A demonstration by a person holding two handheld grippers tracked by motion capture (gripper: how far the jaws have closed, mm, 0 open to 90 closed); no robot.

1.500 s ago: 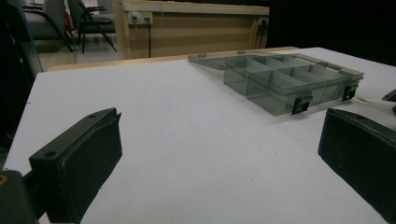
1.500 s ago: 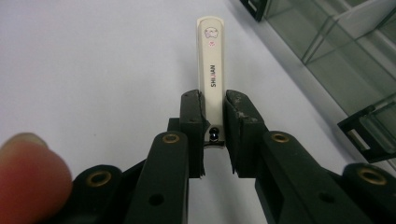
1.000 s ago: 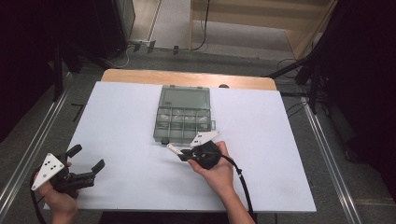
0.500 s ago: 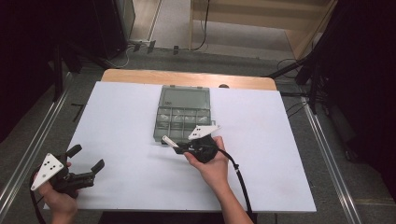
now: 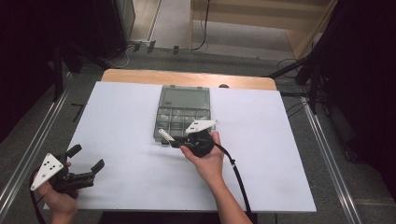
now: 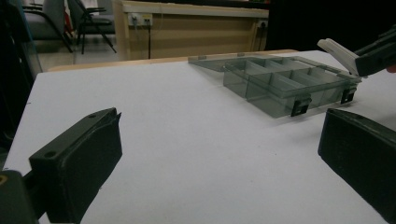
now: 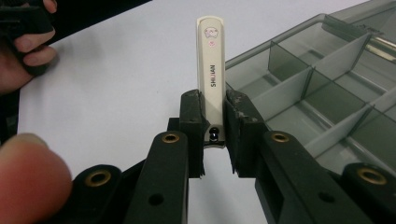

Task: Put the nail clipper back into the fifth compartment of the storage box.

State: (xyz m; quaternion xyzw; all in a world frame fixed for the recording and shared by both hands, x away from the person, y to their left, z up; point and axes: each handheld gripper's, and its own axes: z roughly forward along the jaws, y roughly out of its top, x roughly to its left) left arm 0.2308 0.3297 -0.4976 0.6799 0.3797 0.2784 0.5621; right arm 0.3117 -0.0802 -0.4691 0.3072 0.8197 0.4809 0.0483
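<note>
Left gripper [image 5: 86,164]: nearest me, at the bench's near left corner. I see its jaws spread wide with nothing between them, hovering just above the white sheet.
Left hand [image 5: 58,198]: wrapped round that gripper's body at the bench edge.
Right hand [image 5: 205,161]: mid-bench, forearm coming in from the near edge.
Right gripper [image 5: 172,141]: ahead of that hand, pointing left and away. I read the jaws as clenched on the clipper, one pad on each side of its near end.
Clipper [image 7: 211,70]: a cream nail clipper with printed lettering, sticking out forward from the jaws. It is off the bench, at the box's near left corner.
Box [image 5: 180,122]: a grey clear compartment box just beyond the clipper, lid [image 5: 184,97] lying open flat on the far side. Its cells look bare, as far as I can tell.
Bench [image 5: 116,107]: white sheet over a wooden top, which shows along the far edge.
</note>
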